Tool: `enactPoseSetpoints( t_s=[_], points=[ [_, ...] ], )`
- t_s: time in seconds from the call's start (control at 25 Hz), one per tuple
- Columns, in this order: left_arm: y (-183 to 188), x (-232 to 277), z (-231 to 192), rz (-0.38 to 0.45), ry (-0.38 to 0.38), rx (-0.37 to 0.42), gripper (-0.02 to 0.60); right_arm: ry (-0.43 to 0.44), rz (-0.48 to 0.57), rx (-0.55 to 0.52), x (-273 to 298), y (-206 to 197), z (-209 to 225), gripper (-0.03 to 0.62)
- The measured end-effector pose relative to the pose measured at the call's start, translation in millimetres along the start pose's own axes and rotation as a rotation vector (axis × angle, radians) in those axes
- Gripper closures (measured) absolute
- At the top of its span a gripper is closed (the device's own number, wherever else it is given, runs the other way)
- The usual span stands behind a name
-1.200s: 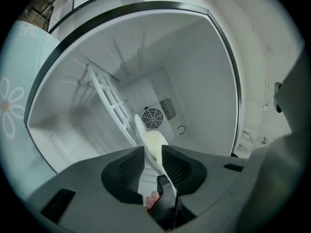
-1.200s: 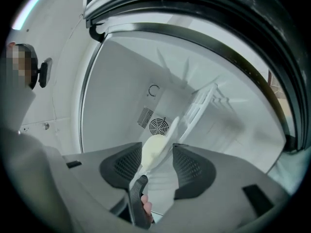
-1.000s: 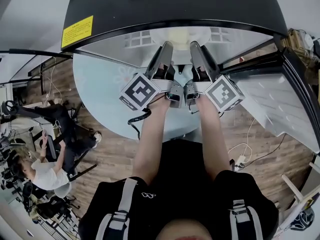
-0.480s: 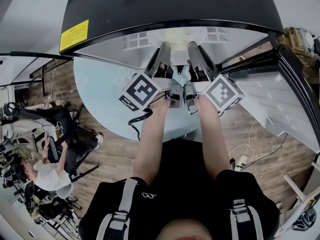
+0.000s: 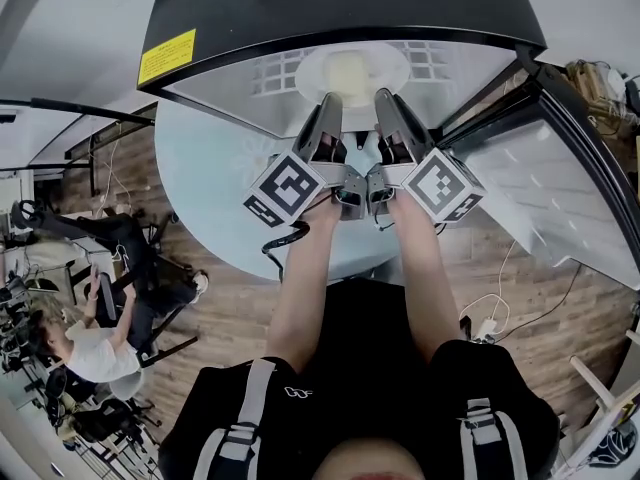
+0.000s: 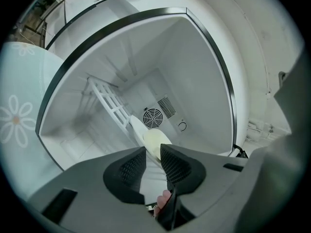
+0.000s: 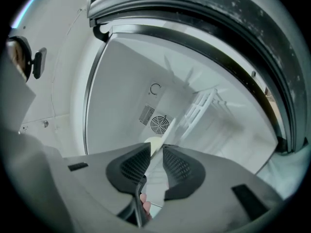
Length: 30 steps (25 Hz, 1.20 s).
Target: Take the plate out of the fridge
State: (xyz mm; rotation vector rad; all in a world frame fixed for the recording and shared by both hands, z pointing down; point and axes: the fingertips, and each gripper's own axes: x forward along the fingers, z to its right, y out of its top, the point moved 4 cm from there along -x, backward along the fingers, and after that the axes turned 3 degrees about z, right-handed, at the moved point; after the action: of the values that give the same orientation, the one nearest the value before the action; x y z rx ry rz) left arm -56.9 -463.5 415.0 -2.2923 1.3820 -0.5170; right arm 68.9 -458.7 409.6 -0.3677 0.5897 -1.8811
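A white plate (image 5: 352,73) with a pale yellow piece on it lies on the lit shelf inside the open fridge (image 5: 340,8). Both grippers reach in side by side to its near rim. My left gripper (image 5: 330,103) has the plate's edge (image 6: 154,142) running between its pads; its jaws (image 6: 153,160) are opening a little while the pads still touch the rim. To its right, my right gripper (image 5: 385,98) is closed on the rim (image 7: 154,143), which passes through the narrow gap between the pads (image 7: 156,161).
A fan grille (image 6: 152,116) and a white wire rack (image 6: 109,103) sit at the fridge's back. The open fridge door (image 5: 540,198) stands at the right. A round pale-blue table (image 5: 210,178) lies below the grippers. A person sits at the far left (image 5: 90,343).
The head view has tipped, so the plate and lit shelf show more fully. Both grippers stay at the plate's near rim, side by side.
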Motion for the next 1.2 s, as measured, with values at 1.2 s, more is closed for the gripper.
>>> enactPoseSetpoints(
  t_s=[1.2],
  points=[
    [-31, -76, 48, 0.13, -0.061, 0.039, 0.5, 0.12, 0.007, -0.072, -78, 5, -37, 0.522]
  ],
)
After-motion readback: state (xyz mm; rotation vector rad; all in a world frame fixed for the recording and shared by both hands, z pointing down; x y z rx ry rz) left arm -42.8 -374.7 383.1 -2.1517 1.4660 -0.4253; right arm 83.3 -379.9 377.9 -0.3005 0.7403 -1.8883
